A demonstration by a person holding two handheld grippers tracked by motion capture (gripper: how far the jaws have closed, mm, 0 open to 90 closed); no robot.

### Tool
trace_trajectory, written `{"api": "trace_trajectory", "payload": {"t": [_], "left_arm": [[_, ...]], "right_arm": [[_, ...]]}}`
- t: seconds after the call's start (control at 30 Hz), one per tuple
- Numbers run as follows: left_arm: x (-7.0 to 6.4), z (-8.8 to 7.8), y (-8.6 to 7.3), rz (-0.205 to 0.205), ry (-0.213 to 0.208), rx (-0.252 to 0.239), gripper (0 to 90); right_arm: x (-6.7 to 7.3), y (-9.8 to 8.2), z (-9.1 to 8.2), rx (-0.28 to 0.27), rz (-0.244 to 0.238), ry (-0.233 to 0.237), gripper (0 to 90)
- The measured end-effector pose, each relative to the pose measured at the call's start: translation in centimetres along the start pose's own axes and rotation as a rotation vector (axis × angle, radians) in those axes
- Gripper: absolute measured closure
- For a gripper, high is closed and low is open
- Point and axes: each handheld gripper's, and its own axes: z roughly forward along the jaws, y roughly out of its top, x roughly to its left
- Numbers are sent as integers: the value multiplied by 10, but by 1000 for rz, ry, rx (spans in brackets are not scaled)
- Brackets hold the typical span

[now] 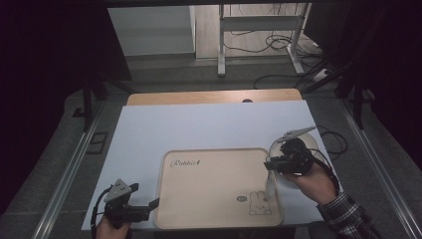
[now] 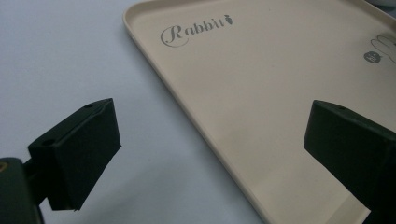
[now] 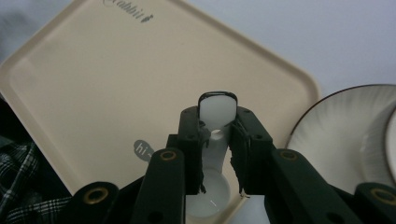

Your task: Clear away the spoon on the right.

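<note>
A beige tray (image 1: pixel 214 184) printed with "Rabbit" and a small bunny lies on the white table top (image 1: pixel 199 124). My right gripper (image 1: pixel 271 164) hovers over the tray's right edge, shut on a white ceramic spoon (image 1: pixel 270 186). In the right gripper view the spoon (image 3: pixel 215 109) stands between the pads of my right gripper (image 3: pixel 217 135), handle end away from the camera, bowl towards it, above the tray (image 3: pixel 107 84). My left gripper (image 1: pixel 149 208) rests at the tray's front left corner. Its jaws (image 2: pixel 210 140) stand wide open across the tray's rim (image 2: pixel 187 116), with nothing between them.
A white ribbed plate (image 3: pixel 345 135) with a dark rim sits just right of the tray, behind my right hand (image 1: pixel 311 142). A wooden board (image 1: pixel 214 97) borders the table's far edge. Cables and desk legs lie on the floor beyond.
</note>
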Motion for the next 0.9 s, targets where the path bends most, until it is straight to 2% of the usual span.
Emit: {"api": "trace_trajectory", "payload": {"t": [0.17,0.5,0.83,0.9], "left_arm": [[0,0,0,1,0,0,34],[0,0,0,1,-2,-1,34],[0,0,0,2,-4,-2,34],[0,0,0,2,-3,-2,34]], "right_arm": [[4,-4,16,39,4,7,745],[9,-3,56,46,30,41,739],[12,-6,100,65,22,22,730],[12,-9,105,71,15,19,697]]}}
